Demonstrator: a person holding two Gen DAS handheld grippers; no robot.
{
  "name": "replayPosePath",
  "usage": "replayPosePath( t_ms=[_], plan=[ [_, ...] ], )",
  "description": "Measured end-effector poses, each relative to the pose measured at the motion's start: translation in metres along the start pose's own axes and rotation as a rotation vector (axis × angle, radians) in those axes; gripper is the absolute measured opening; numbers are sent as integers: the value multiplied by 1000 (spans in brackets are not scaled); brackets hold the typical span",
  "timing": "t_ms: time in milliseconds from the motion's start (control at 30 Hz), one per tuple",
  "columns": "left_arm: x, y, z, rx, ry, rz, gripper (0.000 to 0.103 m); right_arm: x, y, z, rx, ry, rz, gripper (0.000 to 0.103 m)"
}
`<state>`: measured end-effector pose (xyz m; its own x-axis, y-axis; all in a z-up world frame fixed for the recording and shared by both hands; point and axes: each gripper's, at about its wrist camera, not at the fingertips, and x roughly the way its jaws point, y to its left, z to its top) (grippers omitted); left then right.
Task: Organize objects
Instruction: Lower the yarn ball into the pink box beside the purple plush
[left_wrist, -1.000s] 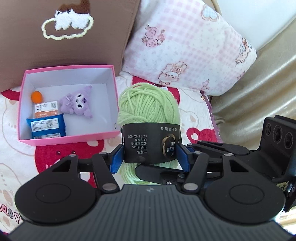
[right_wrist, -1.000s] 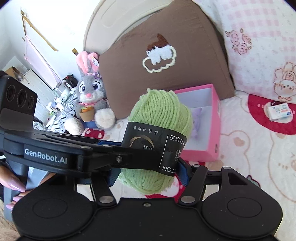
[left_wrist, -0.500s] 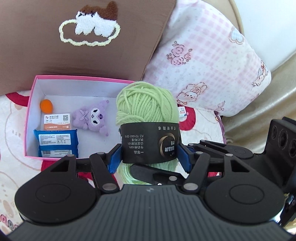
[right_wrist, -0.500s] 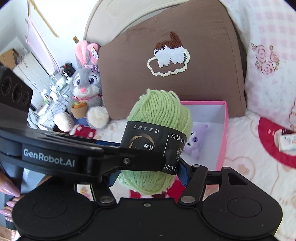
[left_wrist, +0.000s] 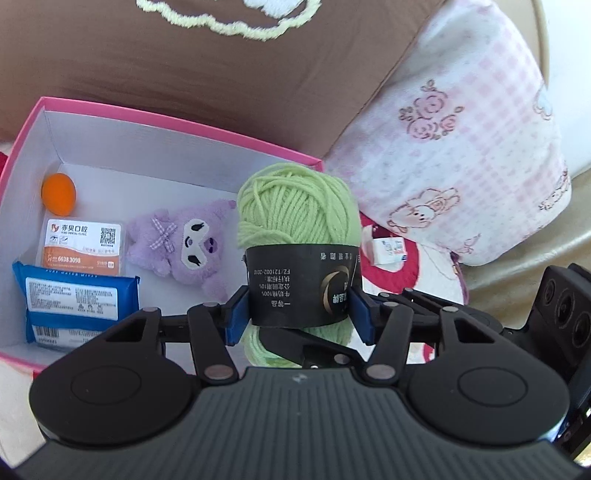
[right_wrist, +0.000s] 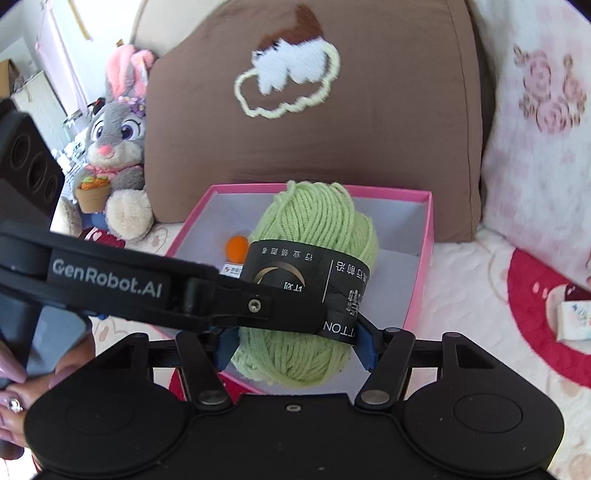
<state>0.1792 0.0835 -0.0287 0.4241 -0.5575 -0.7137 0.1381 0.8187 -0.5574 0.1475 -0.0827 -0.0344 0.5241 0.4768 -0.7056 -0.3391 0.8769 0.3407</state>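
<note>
From the left wrist camera, one skein of light green yarn (left_wrist: 299, 218) stands upright between the blue pads (left_wrist: 236, 314) of the left gripper (left_wrist: 299, 315). Its black paper band carries inverted Chinese print and the code "FZ/T21002-2010". The jaws are closing, and both pads press on the band. The skein hangs over the right end of a pink box (left_wrist: 177, 112) with a white inside. In the box lie four things: one orange ball (left_wrist: 58, 194), one white and orange card (left_wrist: 85, 243) printed "DENTAL CLINIC", a QR code and "6638 3098", one blue pack of wet wipes (left_wrist: 74, 295) marked "PURE WATER WIPES", and one purple plush toy (left_wrist: 184, 247) with a checked bow. One small white packet (left_wrist: 386, 251) lies on the red and white bedspread (left_wrist: 436, 266) to the right of the box. Behind stand one brown cushion (left_wrist: 184, 66) and one pink checked pillow (left_wrist: 461, 147).

From the right wrist camera, the right gripper (right_wrist: 295, 347) also grips the skein (right_wrist: 317, 232), its blue pads at either side of the lower part. The left gripper's finger, lettered "GenRobot.AI", crosses in front from the left onto the band, where "TTON" is legible. The skein is over the open box (right_wrist: 424, 266). A hand (right_wrist: 22, 373) with pale painted nails holds the left gripper's handle at the lower left. One grey rabbit plush (right_wrist: 118, 147) with a carrot pot sits left of the cushion (right_wrist: 369, 147).
</note>
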Motion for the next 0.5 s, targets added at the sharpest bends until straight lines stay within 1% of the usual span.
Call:
replayPosePath(
  t_ms=[133, 267, 367, 500],
  plan=[
    [20, 15, 5, -6, 10, -12, 55, 17, -10, -7, 32, -29, -17, 65],
    [34, 28, 12, -37, 35, -44, 56, 25, -11, -11, 30, -46, -53, 64],
    [39, 35, 16, -54, 48, -65, 58, 29, -7, -13, -1, -61, -86, 65],
    [41, 44, 19, -74, 49, -98, 59, 35, 2, -16, -84, -75, -127, 70]
  ],
)
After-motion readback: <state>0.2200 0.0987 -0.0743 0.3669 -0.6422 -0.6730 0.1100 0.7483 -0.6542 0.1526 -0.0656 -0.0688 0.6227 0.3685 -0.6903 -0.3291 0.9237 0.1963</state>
